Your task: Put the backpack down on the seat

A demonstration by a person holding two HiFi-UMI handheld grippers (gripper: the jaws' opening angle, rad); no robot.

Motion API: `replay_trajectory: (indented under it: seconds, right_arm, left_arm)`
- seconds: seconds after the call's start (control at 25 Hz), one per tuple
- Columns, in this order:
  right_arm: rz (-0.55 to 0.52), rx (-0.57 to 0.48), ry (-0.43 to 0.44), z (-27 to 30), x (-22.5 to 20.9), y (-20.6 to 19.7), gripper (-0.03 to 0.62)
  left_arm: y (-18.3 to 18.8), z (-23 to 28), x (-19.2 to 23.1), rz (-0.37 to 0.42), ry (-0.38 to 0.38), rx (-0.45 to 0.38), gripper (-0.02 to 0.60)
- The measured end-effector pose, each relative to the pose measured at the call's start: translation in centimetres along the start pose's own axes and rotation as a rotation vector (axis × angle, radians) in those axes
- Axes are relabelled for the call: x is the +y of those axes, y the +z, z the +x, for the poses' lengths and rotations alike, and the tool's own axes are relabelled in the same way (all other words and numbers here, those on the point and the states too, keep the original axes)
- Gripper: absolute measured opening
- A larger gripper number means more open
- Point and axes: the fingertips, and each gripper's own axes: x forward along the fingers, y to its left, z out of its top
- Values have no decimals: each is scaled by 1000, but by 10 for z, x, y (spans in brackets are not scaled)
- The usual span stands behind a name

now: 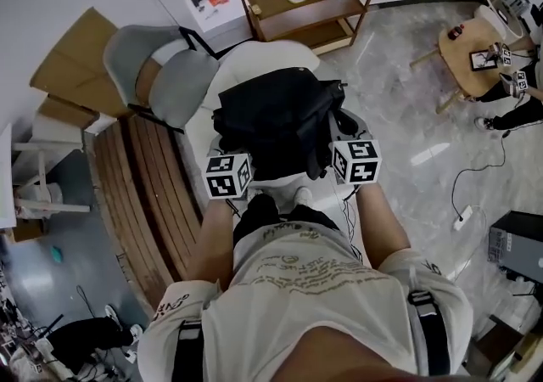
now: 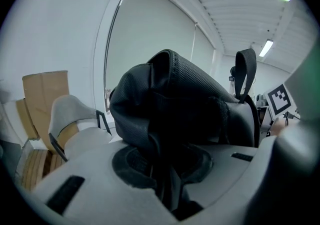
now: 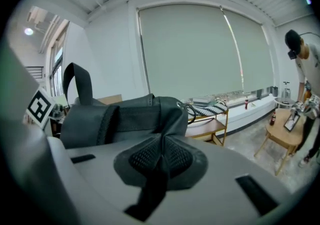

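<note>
One white seat (image 1: 254, 59): largest item, spread under and beyond the load, with bare cushion showing at 12 and 9 o'clock of it. Grey chair (image 1: 165, 75) just beside it, at 10 o'clock.

One black backpack (image 1: 280, 117): directly over the seat, carry loop (image 2: 245, 53) upright at the top. Contact between base and cushion not readable in any view; judged either resting or a little short of it.

Two grippers, one per side: left gripper (image 2: 166, 181) at 7 o'clock of the backpack, right gripper (image 3: 159, 171) at 5 o'clock, marker cubes face-up in the head view.

Fingers (image 2: 85, 176) of the left: closed hard on a fold of dark fabric at the near edge of the backpack, bulk of the bag rising straight ahead beyond the tips. Fingers (image 3: 240, 176) of the right: pinched together on a mesh-backed strap (image 3: 161, 156), bag body ahead toward 11 o'clock.

Step in hand, as judged: final lowering onto the seat, placement not yet finished, both grips on.

Next move, as judged: ease down to full rest on the cushion, check for lean toward the front edge, then part both pairs of fingers and draw back toward 6 o'clock, clear of strap and fabric.
</note>
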Motion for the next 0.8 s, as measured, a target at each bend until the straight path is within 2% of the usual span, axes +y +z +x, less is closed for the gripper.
replay_trajectory:
  seconds: [0.12, 0.32, 0.48, 0.64, 0.8]
  right_arm:
    - [-7, 12, 50, 23, 1, -19, 38]
    - [5, 97, 27, 50, 10, -57, 38]
    - [-4, 159, 48, 77, 17, -87, 37]
    - [31, 227, 42, 109, 22, -119, 36]
    - [17, 241, 15, 140, 22, -140, 36]
  left_arm:
    - [-20, 19, 17, -2, -8, 39, 80]
    - [-55, 43, 43, -19, -31, 104, 80]
    - [-86, 65, 69, -61, -49, 151, 80]
    - [-117, 82, 92, -81, -51, 188, 80]
    - [-144, 102, 111, -74, -63, 223, 83]
